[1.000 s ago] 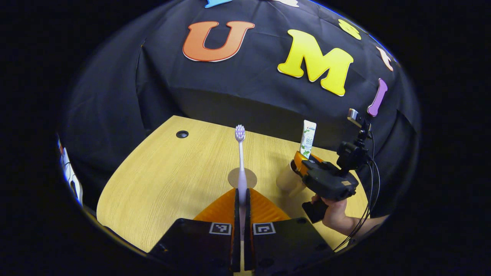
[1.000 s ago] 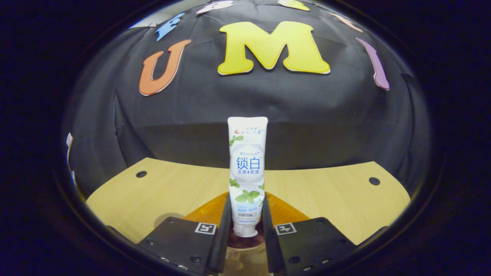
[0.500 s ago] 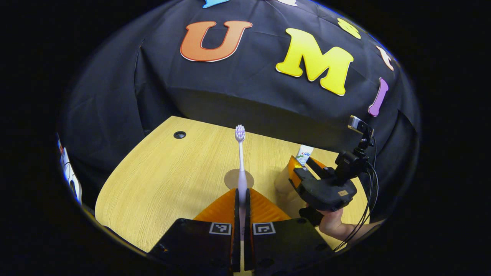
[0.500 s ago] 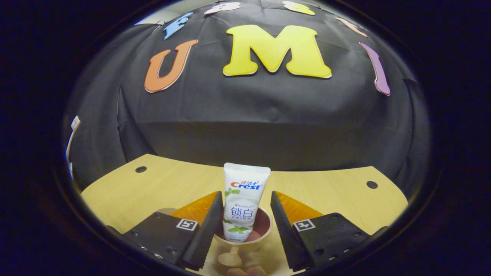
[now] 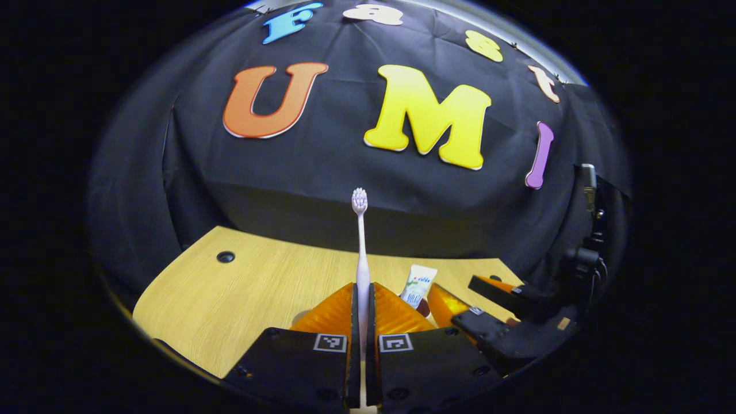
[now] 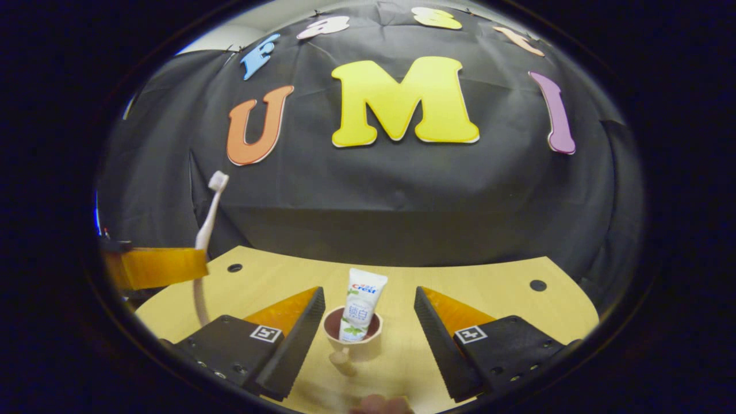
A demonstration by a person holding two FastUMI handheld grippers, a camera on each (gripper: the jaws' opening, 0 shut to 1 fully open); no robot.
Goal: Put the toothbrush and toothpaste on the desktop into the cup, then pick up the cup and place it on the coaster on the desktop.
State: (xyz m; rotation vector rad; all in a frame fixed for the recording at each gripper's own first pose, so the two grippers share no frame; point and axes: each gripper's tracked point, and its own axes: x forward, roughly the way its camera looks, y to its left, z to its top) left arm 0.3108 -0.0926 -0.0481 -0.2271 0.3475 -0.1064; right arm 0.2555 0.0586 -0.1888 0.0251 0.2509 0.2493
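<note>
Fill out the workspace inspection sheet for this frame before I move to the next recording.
Surface: wooden desktop, two dark holes near its back edge.
Job's things: toothpaste stands in the cup; toothbrush held upright, head up; coaster hard to make out.
Clutter: nothing seen.
Grippers: left gripper shut on the toothbrush handle; right gripper open, fingers apart either side of the cup, touching neither.
Cables: nothing clearly seen.
Surroundings: black cloth wall behind the desktop.

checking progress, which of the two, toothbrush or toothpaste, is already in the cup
The toothpaste: it stands in the cup. The toothbrush is clamped in the left gripper.
</note>
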